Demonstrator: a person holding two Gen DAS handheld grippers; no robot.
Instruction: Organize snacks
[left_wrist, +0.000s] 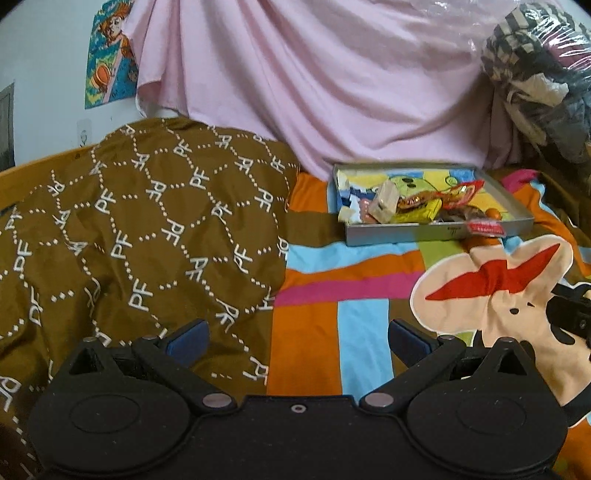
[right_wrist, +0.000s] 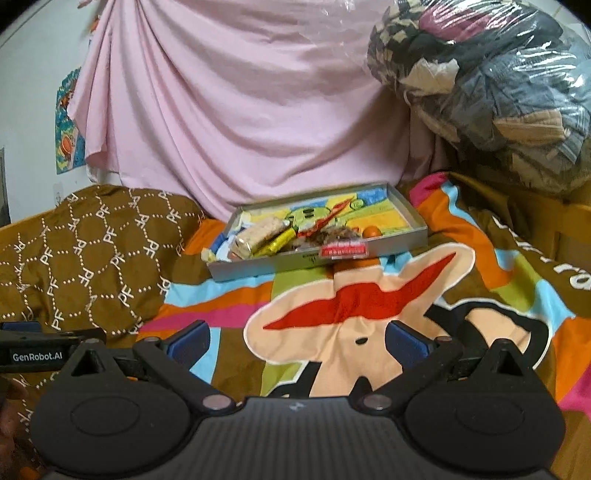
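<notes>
Left gripper (left_wrist: 297, 338): blue-padded fingers spread wide, empty, above colourful cartoon bedspread (left_wrist: 364, 284). Right gripper (right_wrist: 298, 339): spread wide too, empty. Farther ahead, shallow grey metal tray (right_wrist: 413, 242) on the bedspread, holding a pile of wrapped snacks (right_wrist: 286, 234). Small red-white packet (right_wrist: 343, 250) over its near rim. Brown patterned pillow (left_wrist: 147, 225) left of tray.

A bedroom in a home: a bed spread with a bright cartoon-print blanket (right_wrist: 369, 302), a brown patterned pillow (left_wrist: 147, 229) at its left edge, a pink sheet (right_wrist: 240, 110) draped behind, and a cartoon poster (left_wrist: 109, 51) on the wall.
</notes>
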